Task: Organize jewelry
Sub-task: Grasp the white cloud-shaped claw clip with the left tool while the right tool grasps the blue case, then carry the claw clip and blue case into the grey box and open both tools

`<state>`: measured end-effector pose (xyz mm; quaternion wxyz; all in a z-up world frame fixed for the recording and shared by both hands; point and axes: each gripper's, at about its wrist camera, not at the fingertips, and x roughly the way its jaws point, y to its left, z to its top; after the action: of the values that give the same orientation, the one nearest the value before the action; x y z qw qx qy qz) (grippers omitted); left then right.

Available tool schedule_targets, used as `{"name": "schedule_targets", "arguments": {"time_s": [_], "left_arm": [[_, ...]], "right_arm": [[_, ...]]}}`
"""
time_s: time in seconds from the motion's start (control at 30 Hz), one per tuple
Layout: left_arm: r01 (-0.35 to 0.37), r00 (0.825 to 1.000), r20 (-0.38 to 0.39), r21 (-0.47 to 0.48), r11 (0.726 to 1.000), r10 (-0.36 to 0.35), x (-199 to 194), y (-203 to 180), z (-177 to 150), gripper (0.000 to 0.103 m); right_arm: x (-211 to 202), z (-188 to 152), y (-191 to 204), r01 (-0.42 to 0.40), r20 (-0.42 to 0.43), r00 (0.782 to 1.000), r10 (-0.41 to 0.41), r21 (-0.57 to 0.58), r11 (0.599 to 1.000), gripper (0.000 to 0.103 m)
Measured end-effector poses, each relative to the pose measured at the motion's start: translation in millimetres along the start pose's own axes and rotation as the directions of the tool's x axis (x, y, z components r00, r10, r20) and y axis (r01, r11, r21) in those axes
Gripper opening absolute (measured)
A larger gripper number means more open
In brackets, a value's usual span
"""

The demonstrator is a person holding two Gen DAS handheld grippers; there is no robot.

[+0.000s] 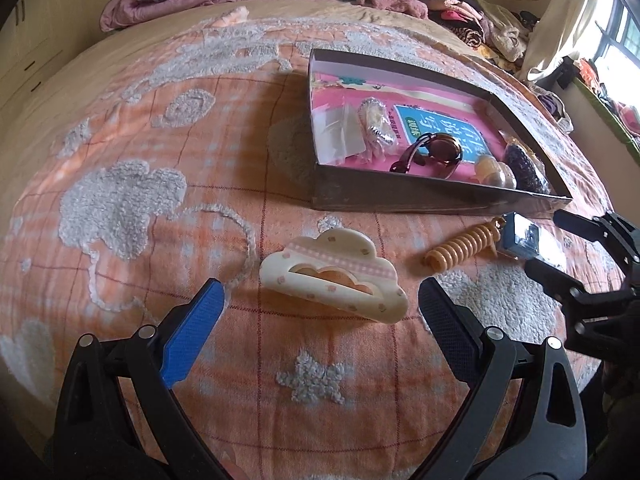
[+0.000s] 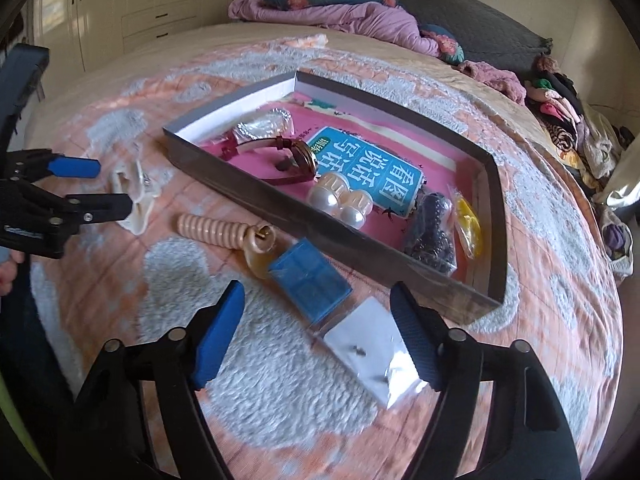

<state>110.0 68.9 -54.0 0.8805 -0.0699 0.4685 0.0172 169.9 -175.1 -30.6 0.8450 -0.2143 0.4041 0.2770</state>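
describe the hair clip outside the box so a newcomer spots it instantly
On the orange bedspread, look in front of the shallow box, on the side away from the window. The hair clip lies between the open left gripper fingers. Unlike the ribbed coil tie beside it, it is cream, cloud-shaped, pink-dotted.

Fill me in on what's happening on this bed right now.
A person with a gripper in each hand is sorting jewelry into a shallow box on the bedspread. The left gripper is open around a cloud-shaped hair claw, not yet closed on it. The right gripper is open over a blue packet and a clear bag on a white card. A coiled hair tie lies between them. A watch, pearl clip and dark beads are already in the box.
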Motion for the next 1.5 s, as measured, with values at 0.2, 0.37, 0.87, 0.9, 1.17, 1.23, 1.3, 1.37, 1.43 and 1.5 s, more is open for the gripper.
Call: {"name": "schedule_targets", "arguments": {"time_s": [0.2, 0.37, 0.87, 0.9, 1.17, 1.23, 1.3, 1.37, 1.43, 1.5], "left_arm": [[0.014, 1.000, -0.017, -0.012, 1.000, -0.015, 6.6, 0.9, 0.7, 0.091], [0.015, 0.999, -0.028, -0.018, 1.000, -0.016, 13.3, 1.4, 4.2, 0.091], [0.012, 1.000, -0.005, 0.031, 0.999, -0.012, 13.6, -4.2, 6.2, 0.067], [0.014, 1.000, 0.012, 0.036, 0.999, -0.014, 6.7, -5.1, 6.4, 0.067], [0.036, 0.993, 0.111, 0.051, 0.998, -0.041, -38.9, -14.8, 19.4, 0.067], [0.046, 0.990, 0.130, 0.058, 0.997, -0.053, -47.7, -19.8, 22.7, 0.067], [0.059, 0.987, 0.145, 0.068, 0.996, -0.068, -55.0, -25.9, 26.7, 0.067], [0.075, 0.984, 0.159, 0.071, 0.995, -0.086, -60.0, -30.3, 31.4, 0.067], [0.087, 0.979, 0.176, 0.079, 0.993, -0.100, -66.2, -36.0, 36.4, 0.067], [0.095, 0.977, 0.185, 0.088, 0.992, -0.110, -70.4, -40.9, 39.7, 0.067]], "right_arm": [[21.3, 5.6, 4.5, -0.013, -0.045, 0.999, 0.010, -0.055, 0.998, 0.052], [28.9, 5.4, 5.5, -0.036, -0.049, 0.998, 0.034, -0.042, 0.998, 0.046], [-31.7, -5.9, -25.9, -0.174, 0.084, 0.984, 0.159, 0.222, 0.959, 0.043], [-36.1, -6.7, -26.6, -0.177, 0.091, 0.983, 0.160, 0.226, 0.958, 0.043], [-73.1, -12.1, -33.0, -0.193, 0.163, 0.975, 0.153, 0.263, 0.945, 0.042], [-80.6, -12.5, -35.1, -0.194, 0.180, 0.972, 0.148, 0.271, 0.943, 0.042], [-86.9, -12.2, -36.7, -0.192, 0.194, 0.971, 0.142, 0.274, 0.942, 0.042], [-94.6, -11.9, -39.3, -0.185, 0.210, 0.969, 0.129, 0.277, 0.943, 0.042], [-101.2, -11.5, -43.3, -0.185, 0.226, 0.967, 0.121, 0.286, 0.940, 0.042], [-104.8, -10.9, -47.0, -0.179, 0.235, 0.966, 0.111, 0.293, 0.939, 0.042]]}}
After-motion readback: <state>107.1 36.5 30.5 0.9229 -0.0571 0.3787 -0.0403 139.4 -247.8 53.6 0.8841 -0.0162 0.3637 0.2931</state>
